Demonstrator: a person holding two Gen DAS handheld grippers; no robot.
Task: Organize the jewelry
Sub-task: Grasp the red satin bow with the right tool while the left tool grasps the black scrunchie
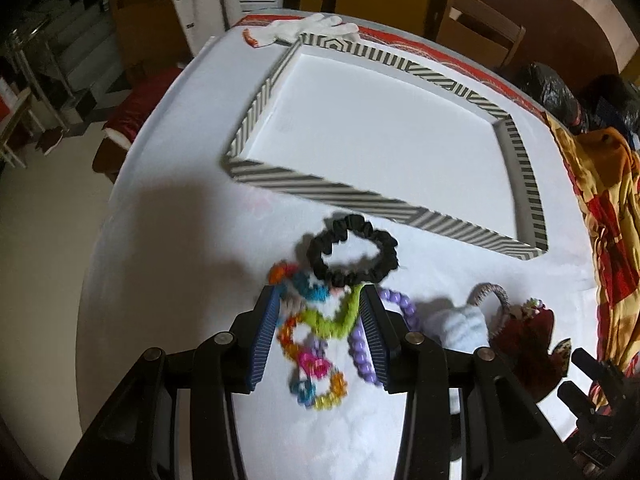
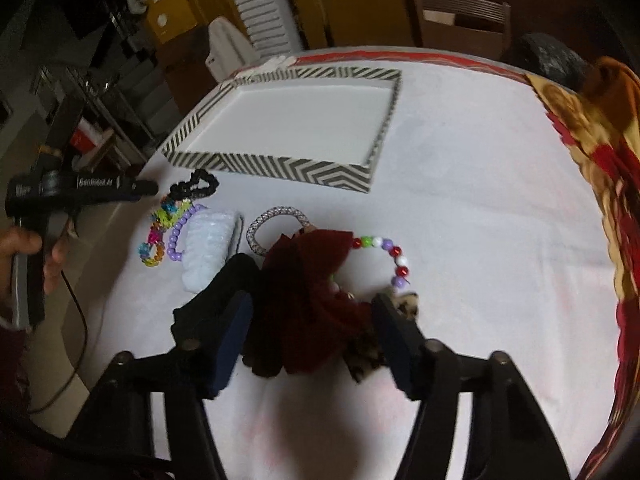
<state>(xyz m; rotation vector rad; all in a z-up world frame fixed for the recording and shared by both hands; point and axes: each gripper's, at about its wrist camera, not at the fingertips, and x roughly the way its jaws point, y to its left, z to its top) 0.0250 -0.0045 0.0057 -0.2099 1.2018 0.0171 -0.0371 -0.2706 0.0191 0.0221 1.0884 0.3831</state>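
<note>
A striped tray (image 1: 280,180) with a bare white floor stands on the white table; it also shows in the right wrist view (image 2: 280,168). My left gripper (image 1: 320,300) is open, its fingers either side of a multicoloured woven bracelet (image 1: 316,320). A black scrunchie (image 1: 354,256) lies just beyond, a purple bead bracelet (image 1: 400,312) to the right. My right gripper (image 2: 312,304) is open around a dark red bow (image 2: 312,280). A red, white and purple bead bracelet (image 2: 390,256) and a silver mesh bangle (image 2: 260,228) lie by the bow.
A white fluffy scrunchie (image 2: 208,244) lies between the two piles. A white glove (image 1: 316,26) lies behind the tray. A red and yellow patterned cloth (image 2: 608,184) covers the table's right side. Wooden chairs (image 2: 460,12) stand beyond the table.
</note>
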